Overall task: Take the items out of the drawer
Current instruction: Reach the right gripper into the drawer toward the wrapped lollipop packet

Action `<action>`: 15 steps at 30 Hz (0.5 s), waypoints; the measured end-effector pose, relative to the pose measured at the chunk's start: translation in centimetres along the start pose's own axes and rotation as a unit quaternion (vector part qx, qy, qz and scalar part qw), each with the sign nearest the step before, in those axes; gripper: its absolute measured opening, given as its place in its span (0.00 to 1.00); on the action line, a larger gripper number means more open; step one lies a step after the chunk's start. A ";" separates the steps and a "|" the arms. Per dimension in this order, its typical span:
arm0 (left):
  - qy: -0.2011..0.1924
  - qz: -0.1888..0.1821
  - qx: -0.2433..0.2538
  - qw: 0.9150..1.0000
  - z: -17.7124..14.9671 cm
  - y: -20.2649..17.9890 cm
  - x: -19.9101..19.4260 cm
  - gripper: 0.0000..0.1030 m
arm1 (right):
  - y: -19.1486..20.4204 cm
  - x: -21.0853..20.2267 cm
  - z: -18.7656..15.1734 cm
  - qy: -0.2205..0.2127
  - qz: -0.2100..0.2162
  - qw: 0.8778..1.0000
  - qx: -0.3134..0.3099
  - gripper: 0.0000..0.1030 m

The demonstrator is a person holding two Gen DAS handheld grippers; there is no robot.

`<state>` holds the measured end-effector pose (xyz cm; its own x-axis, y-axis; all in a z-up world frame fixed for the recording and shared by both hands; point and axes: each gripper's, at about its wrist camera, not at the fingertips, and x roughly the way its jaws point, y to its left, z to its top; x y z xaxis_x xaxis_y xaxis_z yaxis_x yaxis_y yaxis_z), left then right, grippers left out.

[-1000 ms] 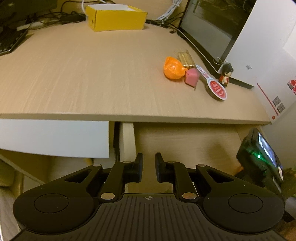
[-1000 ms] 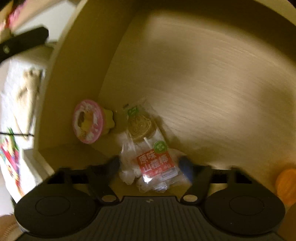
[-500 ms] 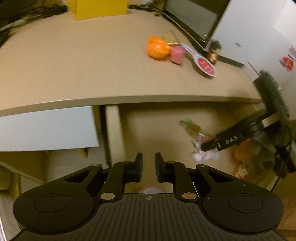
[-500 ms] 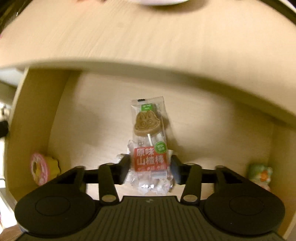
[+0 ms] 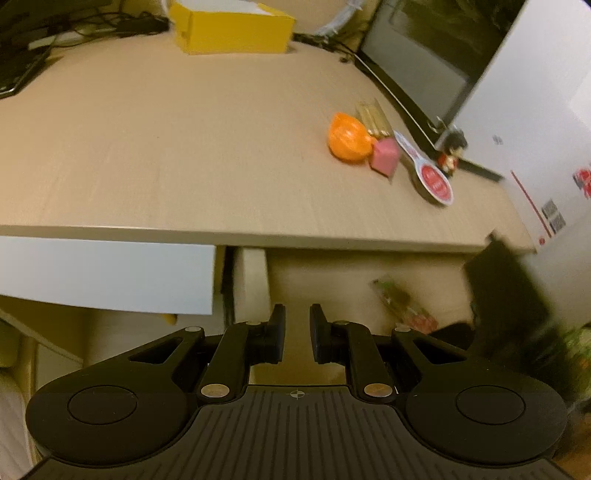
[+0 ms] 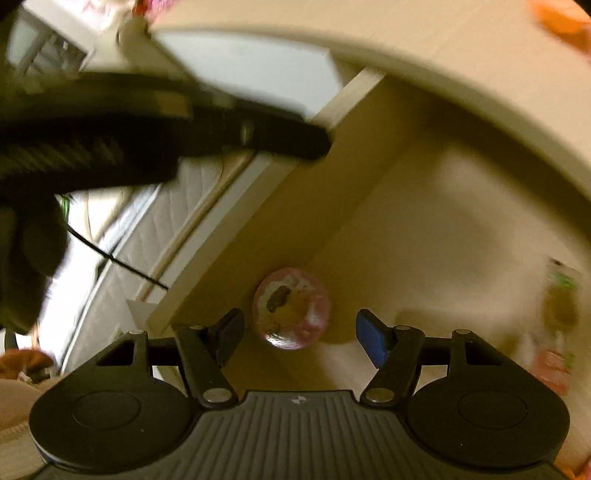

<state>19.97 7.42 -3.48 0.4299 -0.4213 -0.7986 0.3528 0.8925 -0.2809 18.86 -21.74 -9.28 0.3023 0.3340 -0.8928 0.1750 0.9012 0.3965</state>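
The drawer (image 6: pixel 240 221) stands pulled out under the desk. In it lie a round pink-lidded cup (image 6: pixel 291 308) and a clear snack packet (image 6: pixel 554 332) with a red label, blurred at the right. My right gripper (image 6: pixel 300 338) hovers over the cup with its jaws opening; the cup shows in the gap beyond the fingertips, untouched. In the left wrist view the packet (image 5: pixel 402 306) lies on the drawer floor, with the right gripper (image 5: pixel 509 295) a dark blur beside it. My left gripper (image 5: pixel 297 332) hangs before the drawer, its jaws nearly together and empty.
On the desk top (image 5: pixel 184 166) sit an orange toy (image 5: pixel 349 142), a pink cube (image 5: pixel 385 158), a round red-and-white tag (image 5: pixel 430 173), a small figurine (image 5: pixel 450 155) and a yellow box (image 5: pixel 232 31). A white drawer front (image 5: pixel 107 273) is to the left.
The right gripper's jaws have widened and let go of the snack packet, which now lies to its right. That gripper has swung left over the pink cup. The left gripper's jaws are unchanged.
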 end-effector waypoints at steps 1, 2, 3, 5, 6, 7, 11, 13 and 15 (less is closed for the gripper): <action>-0.003 0.002 -0.007 1.000 0.0 0.3 -0.1 0.15 | 0.2 0.6 0.1 0.010 -0.004 1.000 -0.008 0.66; -0.007 0.004 -0.013 1.000 0.0 0.6 -0.3 0.15 | 0.4 1.1 0.3 0.017 -0.010 1.000 -0.018 0.66; -0.009 0.006 -0.018 1.000 0.0 0.8 -0.4 0.15 | 0.5 1.4 0.3 0.022 -0.015 0.999 -0.024 0.66; -0.012 0.009 -0.028 0.999 0.0 1.2 -0.5 0.15 | 0.5 1.9 0.6 0.027 -0.011 0.999 -0.025 0.66; -0.012 0.009 -0.031 0.999 -0.1 1.3 -0.5 0.15 | 0.4 2.0 1.3 0.028 -0.006 0.999 -0.023 0.66; -0.012 0.010 -0.033 0.999 -0.1 1.4 -0.4 0.15 | -0.1 2.3 1.5 0.028 -0.003 0.999 -0.024 0.66; -0.004 0.011 -0.033 0.999 -0.1 1.5 0.2 0.15 | 0.3 2.5 2.2 0.025 -0.004 0.999 -0.041 0.65; 0.000 0.008 -0.032 0.999 0.0 1.4 0.5 0.15 | 0.3 2.8 1.9 0.021 -0.006 0.999 -0.048 0.58; 0.003 0.006 -0.029 1.000 0.1 1.2 0.8 0.15 | 0.2 2.2 1.8 0.018 -0.011 0.999 -0.050 0.44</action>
<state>20.86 8.13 -4.43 0.4287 -0.4098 -0.8051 0.2983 0.9054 -0.3020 21.27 -21.31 -10.76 0.2649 0.3217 -0.9090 0.0868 0.9309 0.3547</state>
